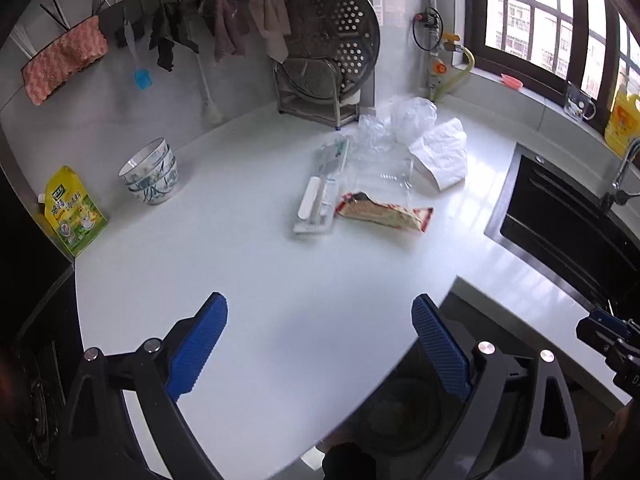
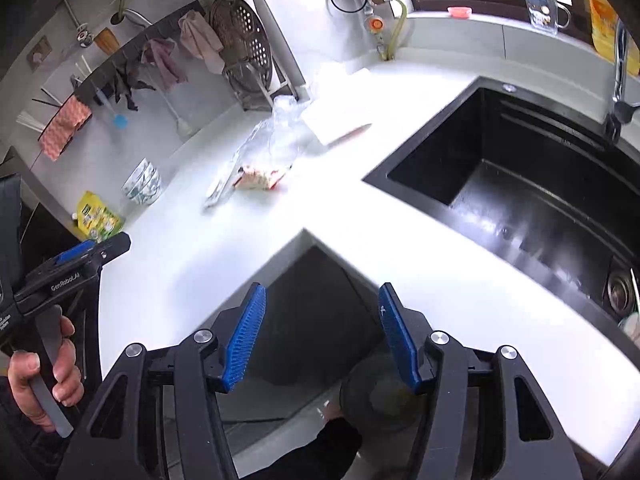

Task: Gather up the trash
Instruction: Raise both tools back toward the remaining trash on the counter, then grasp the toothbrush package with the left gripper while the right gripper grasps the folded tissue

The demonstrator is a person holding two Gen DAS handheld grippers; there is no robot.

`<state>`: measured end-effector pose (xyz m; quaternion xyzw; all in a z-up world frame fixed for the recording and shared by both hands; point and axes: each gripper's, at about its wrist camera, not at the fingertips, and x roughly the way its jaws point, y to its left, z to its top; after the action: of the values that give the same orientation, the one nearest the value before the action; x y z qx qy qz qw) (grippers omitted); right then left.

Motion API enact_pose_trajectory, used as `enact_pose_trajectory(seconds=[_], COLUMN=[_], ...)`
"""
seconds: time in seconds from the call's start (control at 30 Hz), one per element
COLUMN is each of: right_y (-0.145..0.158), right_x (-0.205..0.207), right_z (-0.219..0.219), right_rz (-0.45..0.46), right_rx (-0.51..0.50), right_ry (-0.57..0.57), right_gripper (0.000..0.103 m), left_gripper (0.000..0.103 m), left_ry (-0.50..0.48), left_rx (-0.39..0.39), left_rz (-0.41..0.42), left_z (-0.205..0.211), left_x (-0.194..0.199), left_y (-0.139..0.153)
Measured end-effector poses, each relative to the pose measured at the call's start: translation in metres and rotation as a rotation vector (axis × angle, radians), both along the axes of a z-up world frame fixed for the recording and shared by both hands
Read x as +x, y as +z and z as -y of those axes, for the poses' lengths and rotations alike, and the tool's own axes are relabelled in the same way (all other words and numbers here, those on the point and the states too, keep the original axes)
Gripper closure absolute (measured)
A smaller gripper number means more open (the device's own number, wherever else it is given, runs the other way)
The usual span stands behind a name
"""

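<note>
Two claws hang above the white desk (image 1: 248, 280), both released and empty: the left claw (image 1: 320, 344) stands wide apart, the right claw (image 2: 322, 336) somewhat narrower, with nothing between the pads of either.

All the trash lies in one cluster well ahead of the left claw, toward the far corner of the desk. Nearest to that claw are a red-and-cream snack wrapper (image 1: 384, 212) and, just left of it, a clear blister pack (image 1: 320, 196). Beyond them sit crumpled clear plastic (image 1: 396, 128) and a white paper bag (image 1: 442, 154). From the right claw the same cluster sits ahead and to the left, with the black sink (image 2: 520, 184) to its right. A dark bin (image 2: 380, 396) appears to wait below the desk edge, just under the right claw.

Done well, the step begins with the near wrapper: bring the left claw forward and down, pads either side of its narrow width, and pinch flat against the desk. Thin film slips, so bunching the clear plastic first is wiser. Steer clear of the stacked bowls (image 1: 150, 172) and the yellow seasoning pouch (image 1: 74, 212), far left of the claw; neither looks like trash.
</note>
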<state>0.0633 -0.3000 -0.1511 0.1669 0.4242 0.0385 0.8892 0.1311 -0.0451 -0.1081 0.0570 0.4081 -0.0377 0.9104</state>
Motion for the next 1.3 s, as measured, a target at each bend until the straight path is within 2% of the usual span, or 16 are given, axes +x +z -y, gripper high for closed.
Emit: enact_pose_trajectory(seconds=[0.13, 0.27, 0.47, 0.6, 0.8, 0.93, 1.13, 1.3], right_y=[0.016, 0.016, 0.009, 0.001, -0.017, -0.03, -0.042, -0.058], right_x=[0.061, 0.11, 0.169, 0.197, 0.227, 0.248, 0.276, 0.299], right_z=[0.007, 0.001, -0.001, 0.0, 0.001, 0.004, 0.005, 0.008], right_rz=[0.002, -0.001, -0.031, -0.046, -0.068, -0.082, -0.092, -0.126], right_rx=[-0.013, -0.027, -0.04, -0.054, -0.048, -0.037, -0.033, -0.072], right_ry=[-0.061, -0.106, -0.119, -0.126, -0.13, -0.145, -0.166, -0.197], right_gripper=[0.044, 0.044, 0.042, 0.042, 0.042, 0.042, 0.042, 0.041], left_gripper=[0.011, 0.011, 0.011, 0.011, 0.011, 0.011, 0.011, 0.011], left_ry=[0.004, 0.007, 0.007, 0.016, -0.031, -0.05, -0.089, -0.101], left_rx=[0.012, 0.031, 0.015, -0.01, -0.031, -0.025, -0.024, -0.015], left_rz=[0.009, -0.021, -0.07, -0.112, -0.142, -0.195, -0.214, -0.224], left_z=[-0.021, -0.036, -0.046, -0.05, -0.045, -0.039, -0.03, -0.029], left_x=[0.063, 0.116, 0.169, 0.193, 0.221, 0.24, 0.246, 0.25], left_y=[0.002, -0.009, -0.037, -0.059, -0.081, -0.102, -0.117, -0.126])
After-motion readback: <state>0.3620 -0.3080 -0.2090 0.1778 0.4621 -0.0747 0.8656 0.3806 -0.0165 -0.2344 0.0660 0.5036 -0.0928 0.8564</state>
